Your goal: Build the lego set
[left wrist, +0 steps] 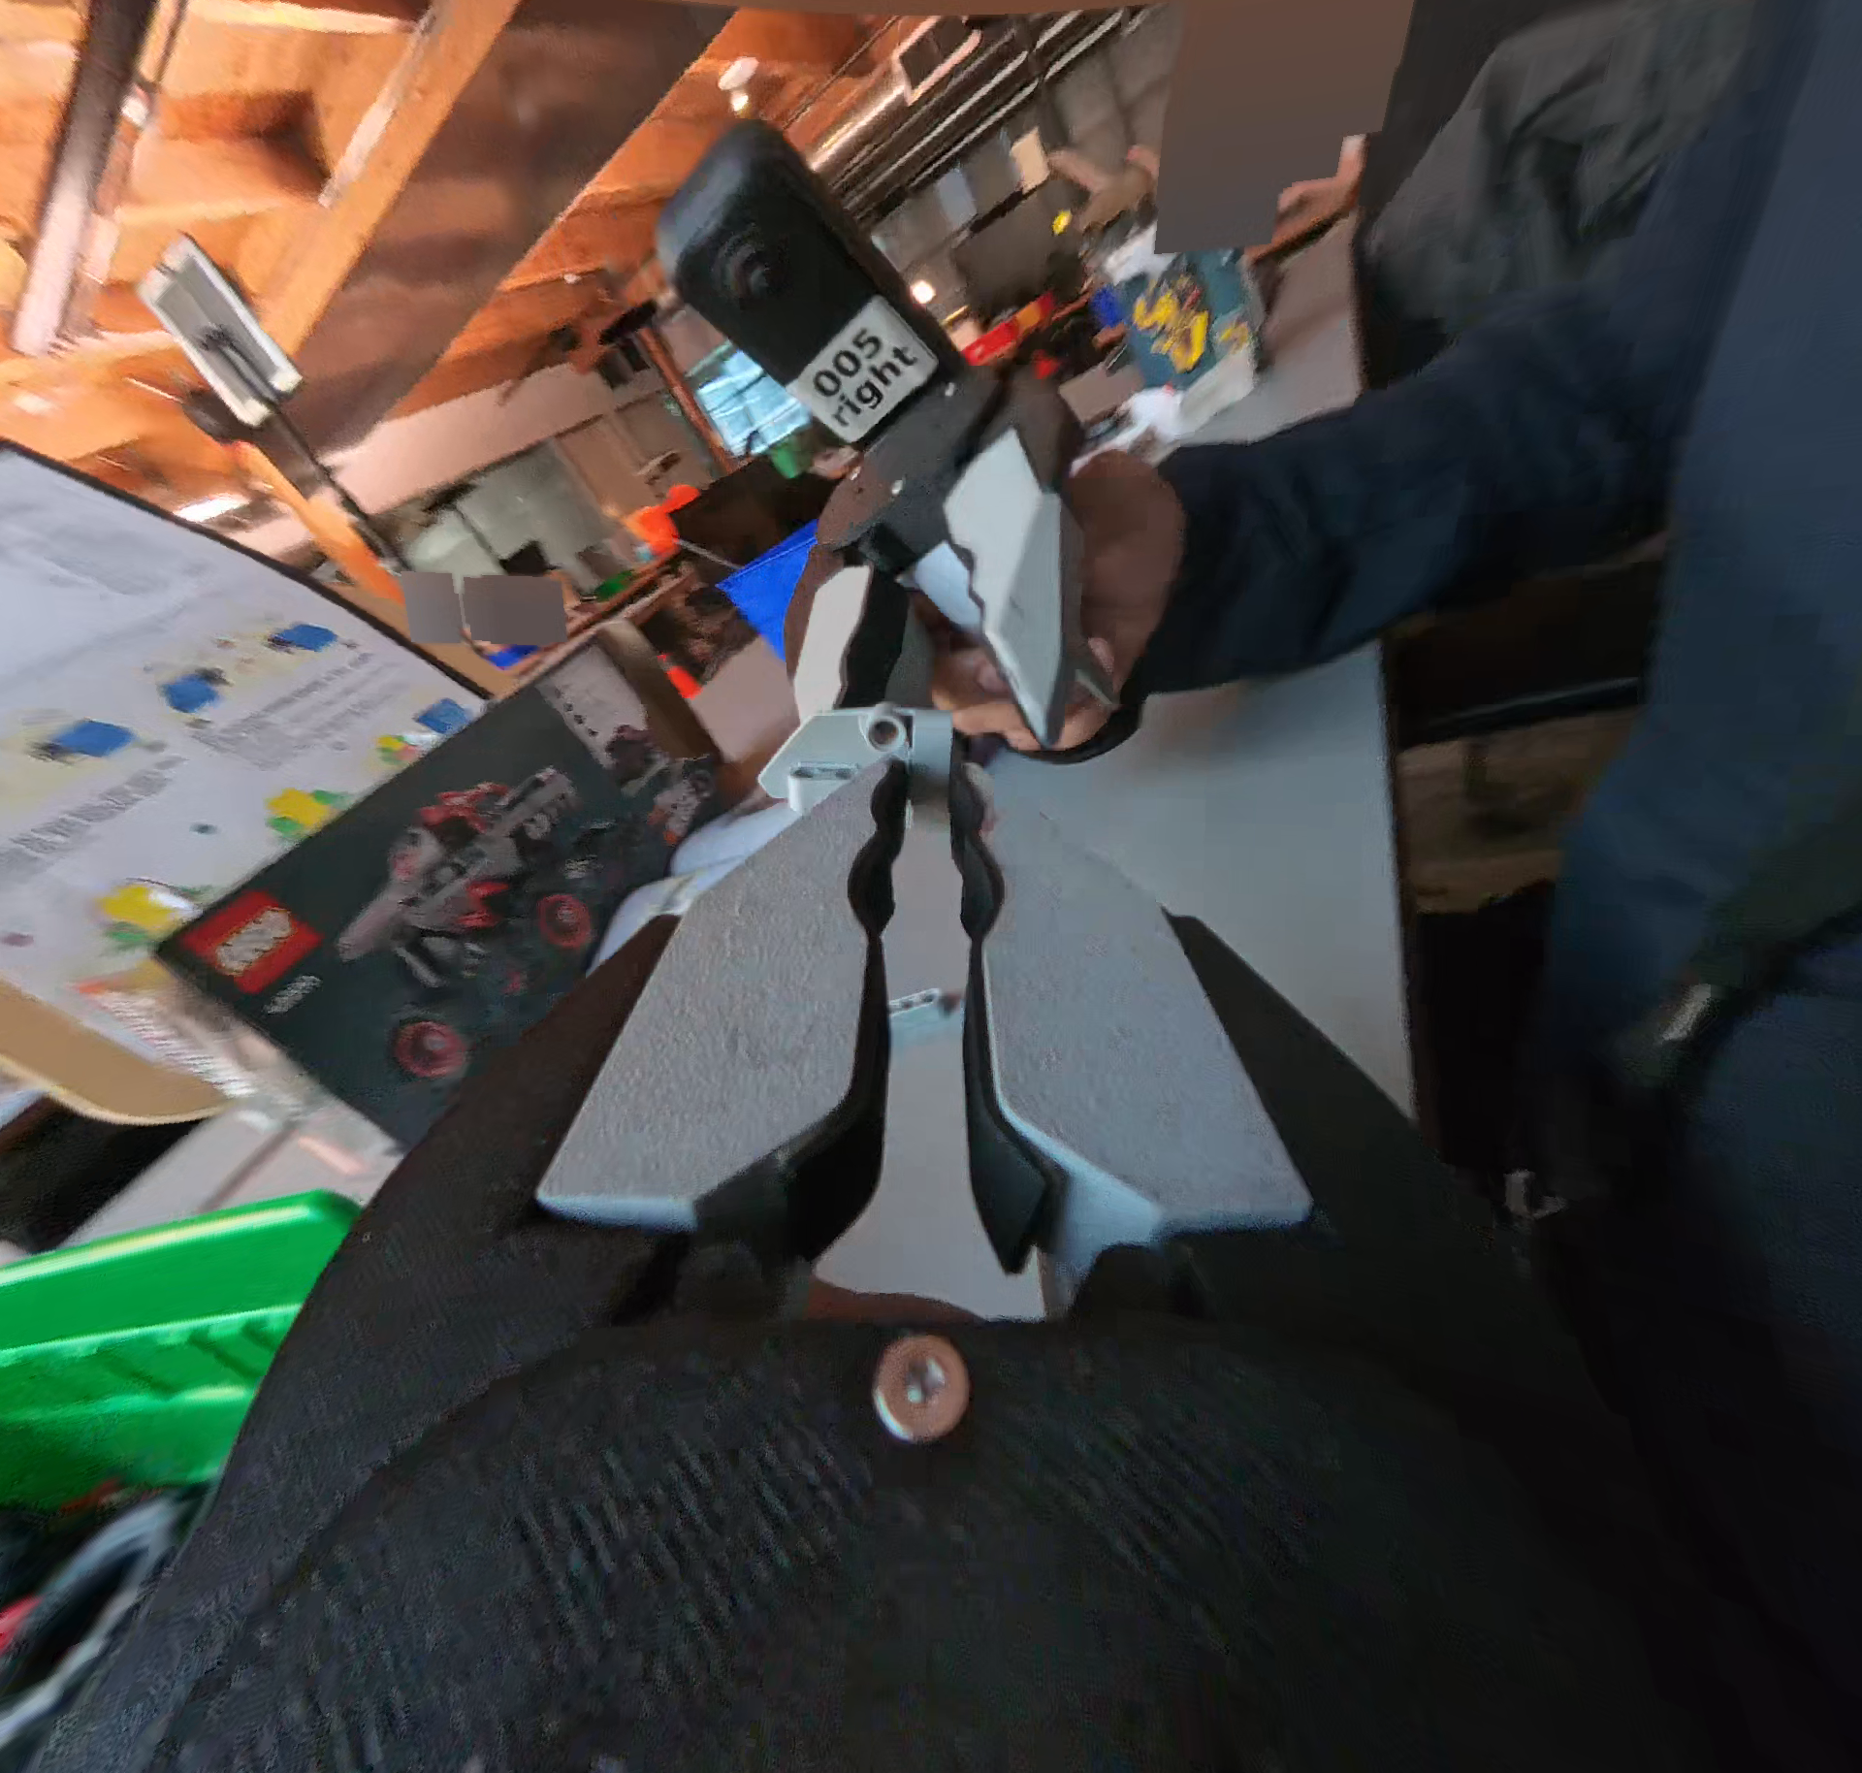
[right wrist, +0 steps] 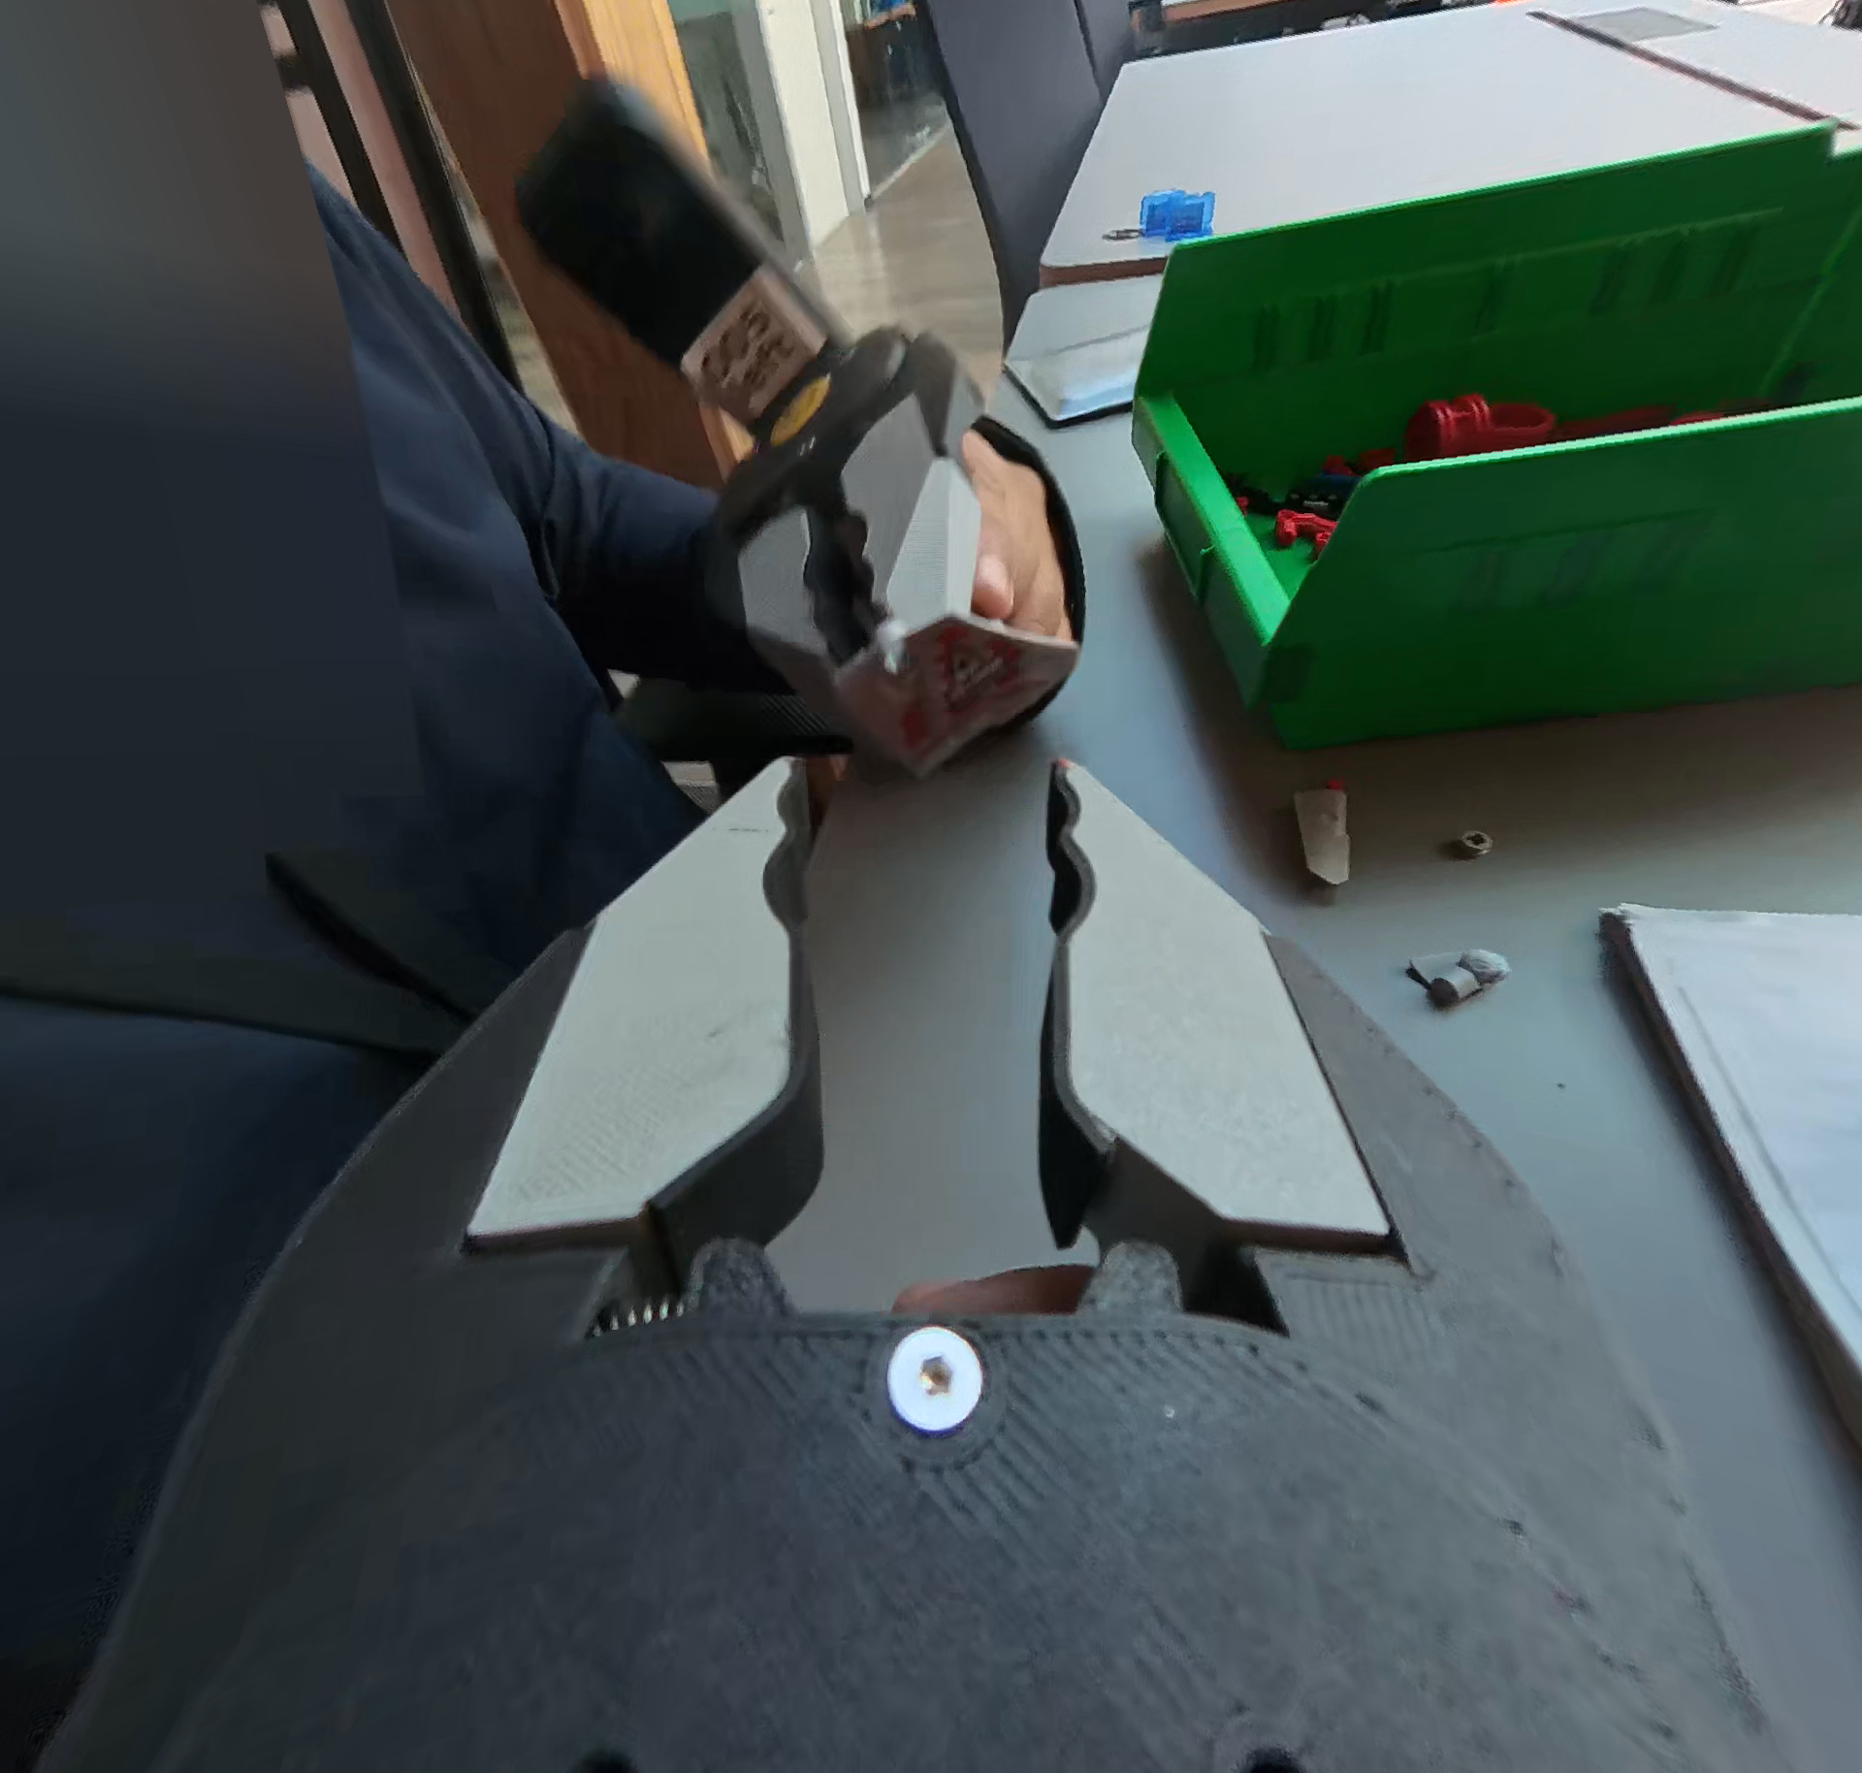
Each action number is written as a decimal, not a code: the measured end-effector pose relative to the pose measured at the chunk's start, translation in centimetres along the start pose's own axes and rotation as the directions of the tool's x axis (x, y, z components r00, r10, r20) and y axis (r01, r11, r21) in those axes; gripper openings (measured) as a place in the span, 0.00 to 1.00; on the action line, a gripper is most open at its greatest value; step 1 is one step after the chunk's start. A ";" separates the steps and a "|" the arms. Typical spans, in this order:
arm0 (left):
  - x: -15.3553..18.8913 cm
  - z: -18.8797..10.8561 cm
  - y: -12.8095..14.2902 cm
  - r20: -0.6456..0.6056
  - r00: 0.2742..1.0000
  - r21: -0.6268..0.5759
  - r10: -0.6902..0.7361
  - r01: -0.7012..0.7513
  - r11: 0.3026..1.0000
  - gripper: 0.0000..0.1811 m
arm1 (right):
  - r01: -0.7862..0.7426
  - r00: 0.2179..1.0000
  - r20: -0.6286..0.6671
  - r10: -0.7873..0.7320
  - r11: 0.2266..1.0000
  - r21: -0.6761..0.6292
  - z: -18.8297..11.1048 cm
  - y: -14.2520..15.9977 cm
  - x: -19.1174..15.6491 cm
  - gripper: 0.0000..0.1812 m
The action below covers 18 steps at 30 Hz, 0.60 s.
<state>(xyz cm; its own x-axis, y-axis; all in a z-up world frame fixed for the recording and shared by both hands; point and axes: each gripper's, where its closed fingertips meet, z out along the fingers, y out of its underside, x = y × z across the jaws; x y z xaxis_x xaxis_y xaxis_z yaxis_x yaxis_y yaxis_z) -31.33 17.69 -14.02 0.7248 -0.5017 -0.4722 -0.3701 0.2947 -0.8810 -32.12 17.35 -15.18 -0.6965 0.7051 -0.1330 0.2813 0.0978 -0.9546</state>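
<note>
Now my left hand-held gripper (left wrist: 925, 785) pinches a light grey plastic lego piece (left wrist: 856, 752) at its tips; my right hand-held gripper (right wrist: 932, 803) stands spread, holding nothing.

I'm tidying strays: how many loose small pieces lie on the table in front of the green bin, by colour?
Tan: 2 (long tan piece, round tan piece)
Grey: 1 (stubby grey piece)
Total: 3
</note>
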 end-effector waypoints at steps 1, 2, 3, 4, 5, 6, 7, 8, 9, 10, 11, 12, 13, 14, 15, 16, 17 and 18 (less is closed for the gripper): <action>0.0 -0.3 -0.3 -0.040 0.997 0.024 -0.061 0.062 0.998 0.03 | 0.028 1.000 -0.011 -0.028 1.000 -0.013 0.0 0.2 0.0 0.24; 0.0 -0.7 -0.7 -0.080 0.990 0.046 -0.118 0.122 0.992 0.03 | 0.045 0.999 -0.013 -0.045 0.999 -0.020 0.0 0.4 -0.1 0.25; 0.3 -1.0 -1.0 -0.133 0.977 0.062 -0.165 0.174 0.983 0.03 | 0.052 0.999 -0.006 -0.052 0.999 -0.017 0.0 0.4 -0.3 0.24; 0.8 -1.2 -1.3 -0.197 0.957 0.065 -0.211 0.227 0.972 0.03 | 0.051 0.999 0.010 -0.051 0.999 -0.009 0.0 0.3 -0.6 0.24; 1.1 -1.4 -1.5 -0.246 0.935 0.060 -0.257 0.280 0.958 0.03 | 0.048 0.998 0.029 -0.048 0.999 -0.001 0.1 0.1 -0.9 0.24; 1.2 -1.4 -1.6 -0.267 0.919 0.055 -0.289 0.314 0.948 0.03 | 0.047 0.998 0.043 -0.048 0.999 0.007 0.2 0.0 -1.1 0.24; 1.2 -1.5 -1.6 -0.283 0.909 0.051 -0.305 0.332 0.942 0.03 | 0.052 0.997 0.047 -0.053 0.999 0.012 0.3 -0.1 -1.3 0.24; 1.4 -1.5 -1.7 -0.308 0.896 0.047 -0.322 0.352 0.935 0.03 | 0.061 0.997 0.043 -0.062 0.998 0.019 0.4 -0.2 -1.4 0.24; 1.7 -1.6 -1.9 -0.341 0.871 0.037 -0.354 0.388 0.921 0.03 | 0.071 0.997 0.037 -0.072 0.997 0.029 0.4 -0.4 -1.4 0.23; 2.0 -1.6 -2.0 -0.376 0.842 0.024 -0.386 0.425 0.905 0.03 | 0.078 0.996 0.033 -0.079 0.996 0.044 0.4 -0.7 -1.5 0.23; 2.1 -1.6 -2.0 -0.393 0.830 0.016 -0.396 0.437 0.899 0.03 | 0.080 0.996 0.036 -0.082 0.995 0.059 0.4 -1.0 -1.6 0.22; 2.2 -1.5 -2.0 -0.393 0.832 0.011 -0.392 0.430 0.903 0.03 | 0.080 0.995 0.047 -0.083 0.994 0.069 0.4 -1.2 -1.8 0.19; 2.4 -1.5 -2.0 -0.395 0.835 0.011 -0.382 0.420 0.907 0.03 | 0.084 0.995 0.052 -0.087 0.994 0.069 0.3 -1.2 -2.0 0.17; 2.5 -1.5 -2.1 -0.398 0.836 0.013 -0.378 0.417 0.909 0.03 | 0.096 0.994 0.042 -0.099 0.993 0.063 0.3 -1.1 -1.9 0.15; 2.6 -1.5 -2.1 -0.404 0.832 0.010 -0.381 0.421 0.907 0.03 | 0.111 0.993 0.032 -0.113 0.992 0.061 0.2 -1.1 -1.9 0.13; 2.7 -1.5 -2.1 -0.409 0.827 0.009 -0.384 0.425 0.905 0.03 | 0.122 0.992 0.025 -0.124 0.991 0.061 0.2 -1.1 -2.0 0.13; 2.7 -1.5 -2.2 -0.411 0.825 0.009 -0.387 0.429 0.903 0.03 | 0.130 0.991 0.017 -0.132 0.990 0.062 0.1 -1.2 -2.0 0.12; 2.7 -1.5 -2.2 -0.414 0.823 0.010 -0.390 0.432 0.902 0.03 | 0.138 0.990 0.010 -0.139 0.989 0.061 0.1 -1.2 -1.9 0.11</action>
<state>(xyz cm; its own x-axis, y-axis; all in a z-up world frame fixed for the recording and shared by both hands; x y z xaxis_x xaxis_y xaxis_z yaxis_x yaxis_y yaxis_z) -29.47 14.49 -13.41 0.4998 -0.8643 -0.0566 -0.0149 0.0568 -0.9983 -31.15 15.81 -13.77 -0.7357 0.6773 -0.0017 0.1416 0.1514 -0.9783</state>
